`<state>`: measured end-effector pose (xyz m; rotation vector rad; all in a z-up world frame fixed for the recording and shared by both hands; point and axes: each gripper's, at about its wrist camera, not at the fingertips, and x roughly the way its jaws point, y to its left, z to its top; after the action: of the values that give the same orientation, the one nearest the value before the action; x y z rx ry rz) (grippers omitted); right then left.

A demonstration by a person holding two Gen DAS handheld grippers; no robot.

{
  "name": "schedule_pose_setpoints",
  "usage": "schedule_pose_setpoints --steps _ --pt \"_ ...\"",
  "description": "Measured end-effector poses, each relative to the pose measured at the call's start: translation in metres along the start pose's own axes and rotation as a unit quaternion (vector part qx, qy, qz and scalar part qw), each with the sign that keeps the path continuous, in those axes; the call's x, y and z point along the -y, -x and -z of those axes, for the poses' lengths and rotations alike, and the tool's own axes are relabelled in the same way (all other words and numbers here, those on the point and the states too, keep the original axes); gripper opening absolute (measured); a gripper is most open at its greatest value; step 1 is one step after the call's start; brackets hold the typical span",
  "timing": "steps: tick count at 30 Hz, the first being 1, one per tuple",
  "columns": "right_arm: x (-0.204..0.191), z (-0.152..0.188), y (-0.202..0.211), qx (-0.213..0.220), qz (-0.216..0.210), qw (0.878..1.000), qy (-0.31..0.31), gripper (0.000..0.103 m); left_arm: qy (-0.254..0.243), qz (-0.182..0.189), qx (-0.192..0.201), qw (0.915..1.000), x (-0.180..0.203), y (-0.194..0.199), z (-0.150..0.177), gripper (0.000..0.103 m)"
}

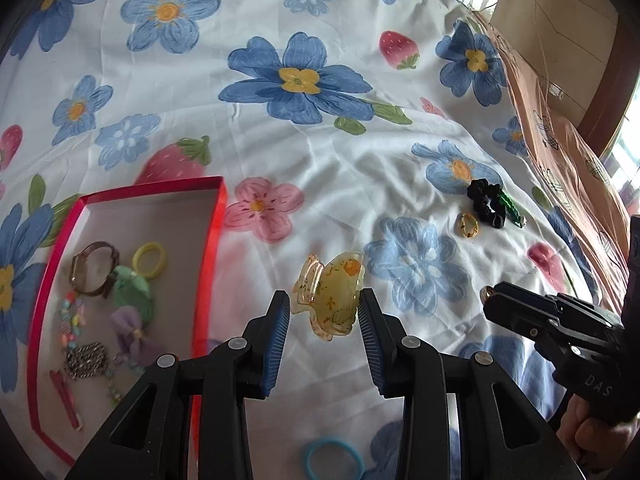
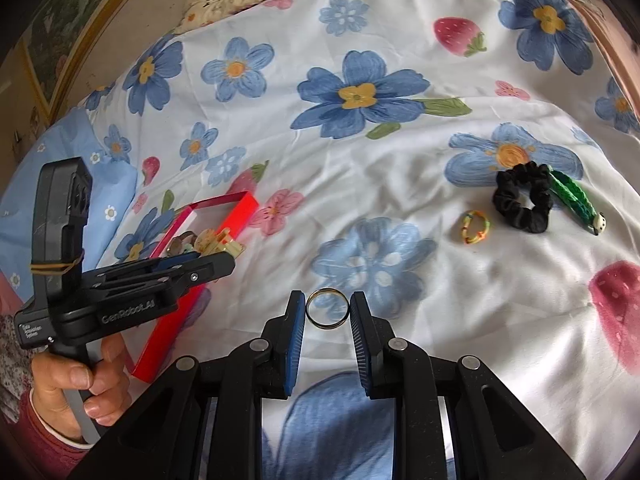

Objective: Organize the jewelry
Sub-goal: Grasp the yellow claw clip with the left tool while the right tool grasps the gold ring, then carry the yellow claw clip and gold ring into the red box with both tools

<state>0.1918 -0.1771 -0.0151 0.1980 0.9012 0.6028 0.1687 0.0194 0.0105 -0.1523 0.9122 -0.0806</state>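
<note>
Floral bedsheet [image 1: 340, 184] under everything. Left gripper [image 1: 324, 312] pinches a yellow hair claw [image 1: 328, 294] just right of the red box [image 1: 208, 264]. Right gripper [image 2: 327, 309] clamps a gold ring [image 2: 327, 308] above the sheet. Black scrunchie [image 2: 522, 198] and beaded ring [image 2: 475, 227] lie farther right.

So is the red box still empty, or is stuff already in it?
Not empty. The red box already holds a watch, a yellow hair tie, a purple bow and a chain.
</note>
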Motion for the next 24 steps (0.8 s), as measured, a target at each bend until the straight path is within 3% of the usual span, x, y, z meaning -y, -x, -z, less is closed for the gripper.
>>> schedule_pose_setpoints --steps 24 --pt "-0.067 0.006 -0.010 -0.014 -0.035 0.998 0.052 0.023 0.035 -0.030 0.014 0.9988 -0.043 0.072 0.043 0.034"
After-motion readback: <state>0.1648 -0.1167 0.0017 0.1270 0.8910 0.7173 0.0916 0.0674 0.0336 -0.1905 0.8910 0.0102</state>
